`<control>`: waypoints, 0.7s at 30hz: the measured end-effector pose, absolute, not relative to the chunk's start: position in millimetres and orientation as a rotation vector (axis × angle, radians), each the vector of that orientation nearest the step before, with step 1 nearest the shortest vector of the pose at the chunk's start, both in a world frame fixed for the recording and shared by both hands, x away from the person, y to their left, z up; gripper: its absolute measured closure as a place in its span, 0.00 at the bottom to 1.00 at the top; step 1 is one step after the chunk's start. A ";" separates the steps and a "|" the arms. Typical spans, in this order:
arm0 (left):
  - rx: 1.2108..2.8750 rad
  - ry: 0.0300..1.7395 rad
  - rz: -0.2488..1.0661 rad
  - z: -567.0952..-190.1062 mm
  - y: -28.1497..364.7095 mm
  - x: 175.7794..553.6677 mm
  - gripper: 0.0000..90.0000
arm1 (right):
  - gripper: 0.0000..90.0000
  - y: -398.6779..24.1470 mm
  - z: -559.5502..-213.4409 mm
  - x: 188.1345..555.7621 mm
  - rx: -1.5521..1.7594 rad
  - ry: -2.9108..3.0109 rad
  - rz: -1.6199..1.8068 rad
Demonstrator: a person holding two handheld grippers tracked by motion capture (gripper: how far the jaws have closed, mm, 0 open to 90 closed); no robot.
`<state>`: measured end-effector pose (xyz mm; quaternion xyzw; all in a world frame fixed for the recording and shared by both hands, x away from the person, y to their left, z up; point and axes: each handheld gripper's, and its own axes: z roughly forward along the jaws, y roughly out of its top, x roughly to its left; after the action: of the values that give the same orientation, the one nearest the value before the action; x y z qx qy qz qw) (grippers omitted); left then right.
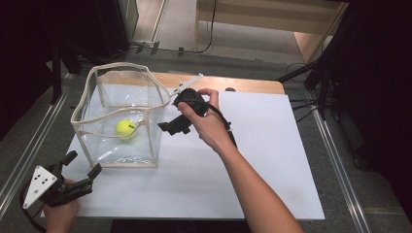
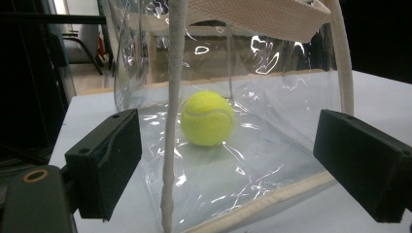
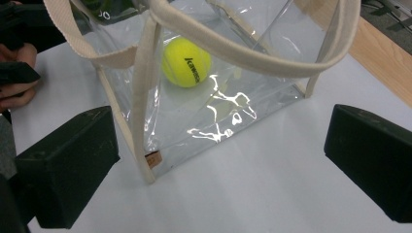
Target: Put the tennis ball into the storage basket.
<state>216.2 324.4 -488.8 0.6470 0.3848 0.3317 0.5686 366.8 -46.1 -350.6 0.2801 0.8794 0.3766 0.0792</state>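
Tennis ball [image 1: 126, 129] sits on the floor of the see-through bag [image 1: 145, 87], which stands on the white table [image 1: 272, 160]. Just beside the bag's near right corner hangs the right gripper [image 1: 167, 127], its jaws spread wide with nothing between them. Down at the table's near left corner, the left gripper [image 1: 82, 164] points at the bag, jaws wide apart and empty too.

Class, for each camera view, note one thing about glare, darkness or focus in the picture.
High view: dark surroundings, the white table brightly lit. Left gripper view: glare streaks on the clear bag, near jaws soft. Right gripper view: bright glints on the bag's wall below the tennis ball, its lettering sharp.
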 end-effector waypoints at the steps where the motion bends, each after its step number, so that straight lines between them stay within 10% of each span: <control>1: 1.520 0.904 0.779 -488.8 324.3 216.1 0.12 | 0.00 -47.1 -351.7 366.0 0.833 2.634 1.122; 21: 1.526 0.904 0.780 -488.7 324.4 215.8 0.12 | 0.00 -61.1 -377.4 343.2 0.829 2.593 1.162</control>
<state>215.8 324.4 -488.7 0.6491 0.3844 0.3320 0.5663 343.2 -61.1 -377.4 0.2787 0.8725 0.3909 0.0906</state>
